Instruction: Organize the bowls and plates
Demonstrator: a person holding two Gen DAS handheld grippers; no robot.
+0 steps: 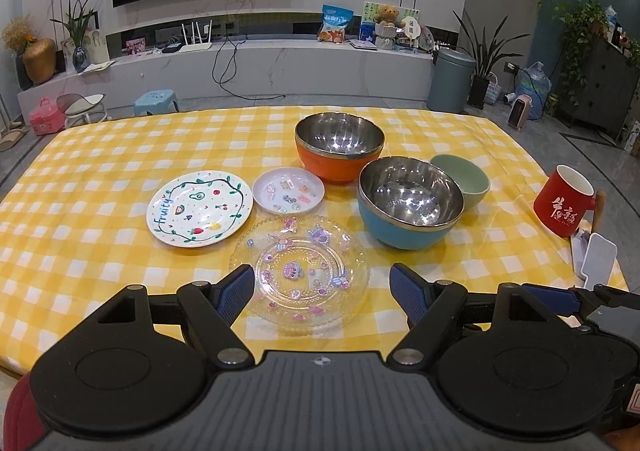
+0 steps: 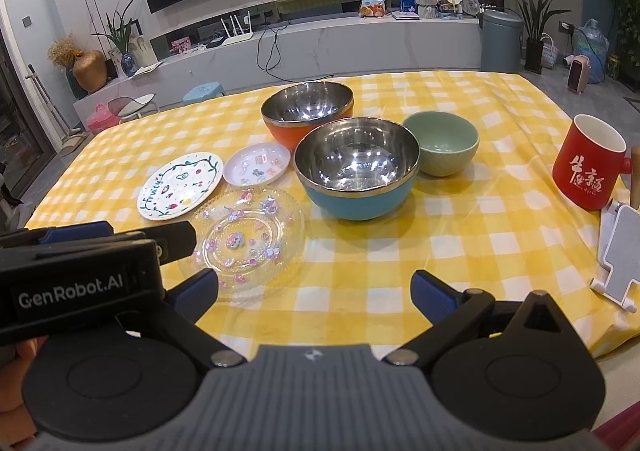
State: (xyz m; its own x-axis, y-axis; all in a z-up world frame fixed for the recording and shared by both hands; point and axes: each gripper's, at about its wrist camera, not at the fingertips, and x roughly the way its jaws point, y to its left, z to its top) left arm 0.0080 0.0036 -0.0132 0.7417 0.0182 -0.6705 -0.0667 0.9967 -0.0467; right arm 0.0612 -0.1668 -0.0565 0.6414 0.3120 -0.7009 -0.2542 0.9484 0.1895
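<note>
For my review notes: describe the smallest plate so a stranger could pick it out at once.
On the yellow checked tablecloth, find the orange bowl. Just left of it sits the small pale dish, printed with tiny pictures, opaque unlike the clear glass plate.

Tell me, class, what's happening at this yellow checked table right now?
A person holds a two-finger gripper in each hand above the table; both are open and empty. The left gripper hovers over the clear glass plate with pink stickers, and the right gripper hangs beside it. Nothing is stacked yet: the white "Fruity" plate, small pink dish, orange steel-lined bowl, blue steel-lined bowl and green ceramic bowl sit separately.
</note>
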